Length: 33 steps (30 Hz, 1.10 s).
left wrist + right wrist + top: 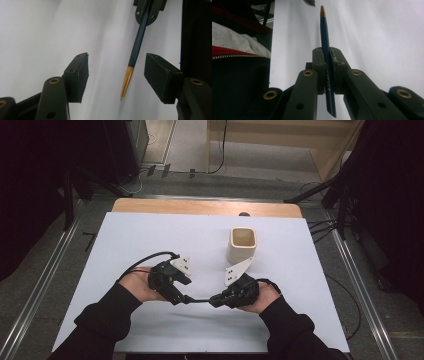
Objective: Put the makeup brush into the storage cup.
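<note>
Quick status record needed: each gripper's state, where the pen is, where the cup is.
left gripper: open, jaws either side of the pen's gold tip, not touching it
right gripper: shut on the pen
pen: dark blue with a gold tip, held above the white table, pointing toward the left gripper
cup: cream, upright, empty, beyond the right gripper
</note>
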Available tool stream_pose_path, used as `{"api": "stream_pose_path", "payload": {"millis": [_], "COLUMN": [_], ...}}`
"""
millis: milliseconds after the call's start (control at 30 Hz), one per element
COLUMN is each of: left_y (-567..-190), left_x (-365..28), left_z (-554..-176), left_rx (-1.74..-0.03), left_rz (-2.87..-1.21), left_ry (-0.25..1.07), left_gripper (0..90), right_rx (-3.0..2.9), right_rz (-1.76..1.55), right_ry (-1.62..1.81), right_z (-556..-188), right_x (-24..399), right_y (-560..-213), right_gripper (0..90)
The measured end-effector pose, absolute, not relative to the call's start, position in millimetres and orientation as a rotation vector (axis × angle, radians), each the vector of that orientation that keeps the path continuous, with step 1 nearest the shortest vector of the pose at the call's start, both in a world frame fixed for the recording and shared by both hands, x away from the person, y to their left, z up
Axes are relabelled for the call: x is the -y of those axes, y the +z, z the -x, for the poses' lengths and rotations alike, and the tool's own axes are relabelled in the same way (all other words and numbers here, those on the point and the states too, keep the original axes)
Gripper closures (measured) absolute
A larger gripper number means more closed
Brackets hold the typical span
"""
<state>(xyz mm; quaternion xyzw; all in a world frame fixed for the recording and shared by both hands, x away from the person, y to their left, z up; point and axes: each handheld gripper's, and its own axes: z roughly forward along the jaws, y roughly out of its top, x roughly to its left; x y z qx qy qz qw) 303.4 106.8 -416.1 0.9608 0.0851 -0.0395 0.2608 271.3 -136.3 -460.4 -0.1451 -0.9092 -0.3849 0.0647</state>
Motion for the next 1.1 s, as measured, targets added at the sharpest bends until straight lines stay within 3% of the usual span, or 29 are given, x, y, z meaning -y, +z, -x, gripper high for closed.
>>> {"api": "stream_pose_path", "payload": {"millis": [1100], "left_y": [-421.8], "left_x": [-136.4], "left_z": [-305.2], "left_rx": [-0.369], "left_rz": [-2.513], "left_ry": [-0.103], "left_gripper": [33.4], "right_rx": [2.761], "right_rz": [0.988], "right_ry": [-1.314], "right_z": [-224.4], "right_x": [147.4], "right_y": [-463.7], "right_gripper": [84.8]}}
